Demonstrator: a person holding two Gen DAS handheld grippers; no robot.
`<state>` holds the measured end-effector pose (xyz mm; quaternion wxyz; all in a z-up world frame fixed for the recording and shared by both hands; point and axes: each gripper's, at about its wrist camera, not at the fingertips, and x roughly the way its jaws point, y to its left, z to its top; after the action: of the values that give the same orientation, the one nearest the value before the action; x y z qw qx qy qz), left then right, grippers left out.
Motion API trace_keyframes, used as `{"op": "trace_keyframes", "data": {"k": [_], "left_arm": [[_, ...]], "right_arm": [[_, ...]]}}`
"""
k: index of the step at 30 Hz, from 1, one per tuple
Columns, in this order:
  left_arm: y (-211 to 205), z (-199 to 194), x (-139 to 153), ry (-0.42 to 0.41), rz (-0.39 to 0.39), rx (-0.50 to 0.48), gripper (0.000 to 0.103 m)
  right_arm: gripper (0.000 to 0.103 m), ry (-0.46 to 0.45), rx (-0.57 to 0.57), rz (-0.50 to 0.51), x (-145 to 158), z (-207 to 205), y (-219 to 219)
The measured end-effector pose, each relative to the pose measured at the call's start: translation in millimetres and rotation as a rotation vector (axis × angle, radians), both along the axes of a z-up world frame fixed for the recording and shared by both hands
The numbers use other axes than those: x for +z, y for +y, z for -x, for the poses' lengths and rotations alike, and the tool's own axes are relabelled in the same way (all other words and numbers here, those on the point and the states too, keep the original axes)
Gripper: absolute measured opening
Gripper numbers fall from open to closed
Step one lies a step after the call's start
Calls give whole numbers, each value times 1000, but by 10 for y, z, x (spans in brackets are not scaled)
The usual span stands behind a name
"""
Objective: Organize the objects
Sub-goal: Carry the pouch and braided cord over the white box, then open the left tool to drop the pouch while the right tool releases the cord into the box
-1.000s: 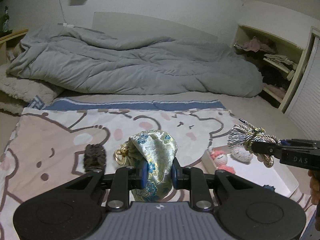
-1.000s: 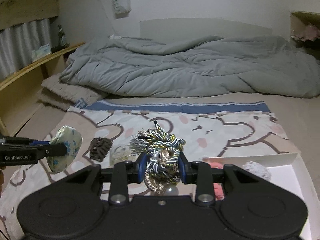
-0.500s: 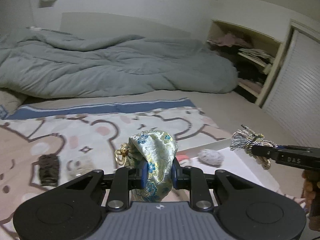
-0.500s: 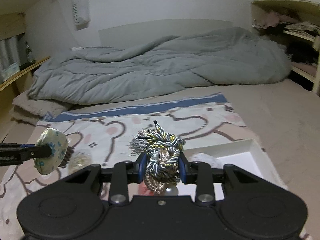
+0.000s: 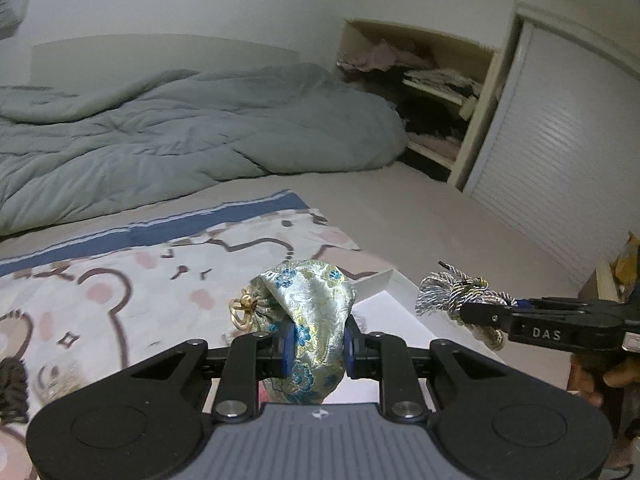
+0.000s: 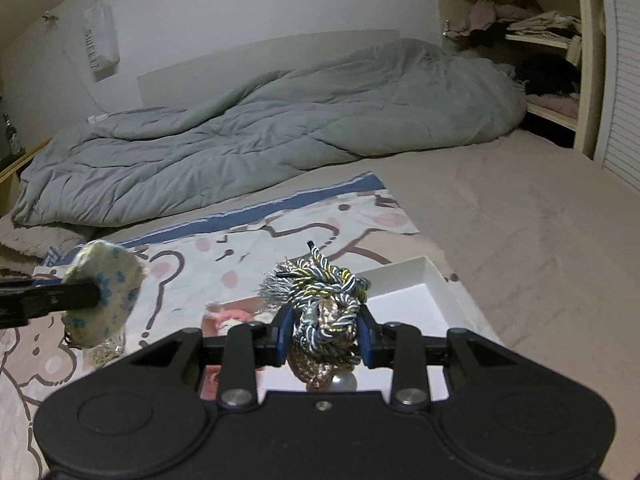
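Note:
My left gripper [image 5: 316, 346] is shut on a pale green brocade pouch [image 5: 310, 312] with blue flowers and a gold drawstring knot, held above the near edge of a white box [image 5: 394, 320]. My right gripper [image 6: 323, 330] is shut on a bundle of twisted silver, gold and dark cord [image 6: 320, 300] with a pearl bead hanging below, held over the white box [image 6: 424, 292]. In the right wrist view the pouch [image 6: 102, 292] shows at left in the left gripper. In the left wrist view the cord bundle [image 5: 456, 294] shows at right in the right gripper.
A bear-print cloth [image 5: 120, 280] covers the bed in front of a rumpled grey duvet [image 6: 260, 140]. A pink and white item [image 6: 228, 318] lies in the box. A dark scrunchie [image 5: 12, 384] and a pale glittery item [image 6: 106, 350] lie on the cloth. Open shelves [image 6: 532, 48] stand at right.
Both grippers have swung right with their loads, so the white box now lies under them; the scrunchie has slid to the left edge of the left wrist view.

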<state>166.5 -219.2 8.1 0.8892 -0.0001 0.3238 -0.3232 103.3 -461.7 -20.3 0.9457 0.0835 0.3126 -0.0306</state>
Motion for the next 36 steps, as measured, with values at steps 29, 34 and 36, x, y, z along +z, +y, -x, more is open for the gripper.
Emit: {"op": "trace_keyframes", "data": {"k": [29, 34, 36], "left_arm": [[-1281, -352, -1501, 70, -306, -99, 36], [-1155, -392, -1407, 152, -220, -54, 75], [-1103, -371, -1330, 143, -212, -58, 75]], "right_arm": [[34, 232, -82, 35, -669, -99, -414], [34, 256, -68, 48, -753, -133, -401], [34, 276, -74, 63, -817, -151, -411]]}}
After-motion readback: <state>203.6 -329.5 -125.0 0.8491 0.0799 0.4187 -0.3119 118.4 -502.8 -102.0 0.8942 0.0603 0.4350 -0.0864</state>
